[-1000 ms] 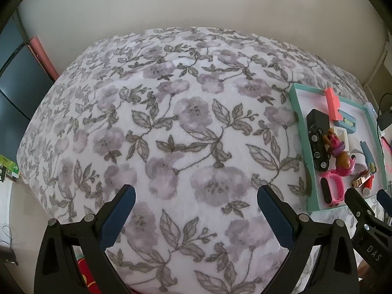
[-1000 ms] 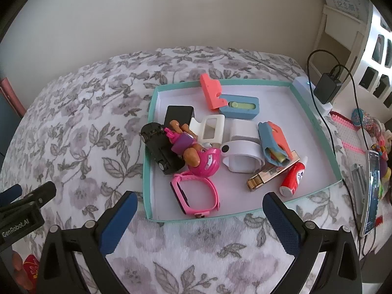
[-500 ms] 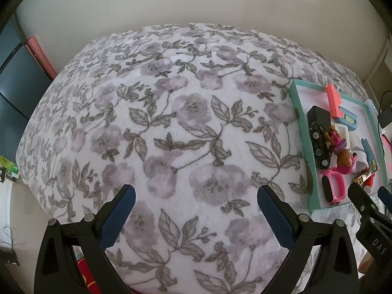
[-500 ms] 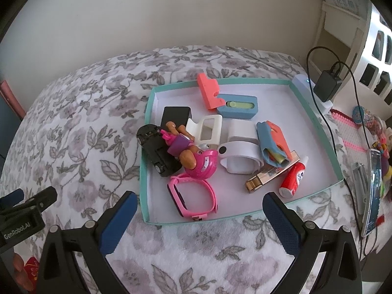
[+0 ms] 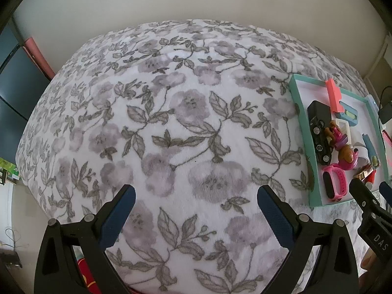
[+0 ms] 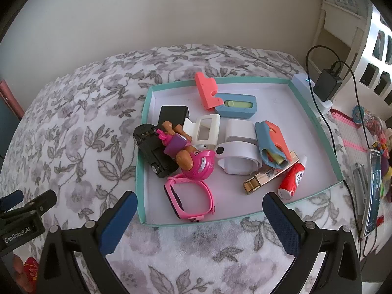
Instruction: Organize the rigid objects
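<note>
Teal tray (image 6: 316,120) holds pink watch (image 6: 189,199), black toy car (image 6: 156,152).

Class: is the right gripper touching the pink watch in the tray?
Apart. The right wrist view shows the right gripper open above the blanket, with the tray's near rim lying between its fingertips and the pink watch.

Blanket (image 5: 171,122): white, grey-lilac floral print. Tray (image 6: 316,122): teal rim, white floor. Watch (image 6: 193,199) nearest right gripper (image 6: 199,212): pink. Toy car (image 6: 153,147): black. Tube (image 6: 291,178): red. Gripper pads (image 6: 120,223): blue.
</note>
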The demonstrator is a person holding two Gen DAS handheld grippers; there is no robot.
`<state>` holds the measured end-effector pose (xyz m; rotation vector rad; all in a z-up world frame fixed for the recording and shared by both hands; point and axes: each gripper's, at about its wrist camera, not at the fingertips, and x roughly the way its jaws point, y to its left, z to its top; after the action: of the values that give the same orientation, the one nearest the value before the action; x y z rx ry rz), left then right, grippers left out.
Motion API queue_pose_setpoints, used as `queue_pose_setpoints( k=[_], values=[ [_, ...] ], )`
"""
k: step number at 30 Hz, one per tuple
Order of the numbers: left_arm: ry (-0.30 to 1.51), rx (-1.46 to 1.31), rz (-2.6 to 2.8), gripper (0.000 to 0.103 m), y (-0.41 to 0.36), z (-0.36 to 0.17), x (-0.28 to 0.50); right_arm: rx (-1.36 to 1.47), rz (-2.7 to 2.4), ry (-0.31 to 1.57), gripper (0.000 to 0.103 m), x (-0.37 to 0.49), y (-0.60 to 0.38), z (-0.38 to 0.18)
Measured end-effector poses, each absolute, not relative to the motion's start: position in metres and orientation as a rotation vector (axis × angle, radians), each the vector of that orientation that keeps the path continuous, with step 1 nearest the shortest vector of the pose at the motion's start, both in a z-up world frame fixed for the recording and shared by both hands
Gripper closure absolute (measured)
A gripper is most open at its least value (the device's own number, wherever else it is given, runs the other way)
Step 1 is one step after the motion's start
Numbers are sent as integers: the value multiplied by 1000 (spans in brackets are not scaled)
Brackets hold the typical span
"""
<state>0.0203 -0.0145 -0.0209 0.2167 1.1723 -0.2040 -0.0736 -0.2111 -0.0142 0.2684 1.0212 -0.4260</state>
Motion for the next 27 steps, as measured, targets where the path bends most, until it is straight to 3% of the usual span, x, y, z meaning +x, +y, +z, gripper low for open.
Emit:
queue_pose_setpoints(
  k=[27],
  values=[
    [1147,211,-209,3,-14,-18,18,254,-418,1037,0,-72,-210,-17]
  ],
)
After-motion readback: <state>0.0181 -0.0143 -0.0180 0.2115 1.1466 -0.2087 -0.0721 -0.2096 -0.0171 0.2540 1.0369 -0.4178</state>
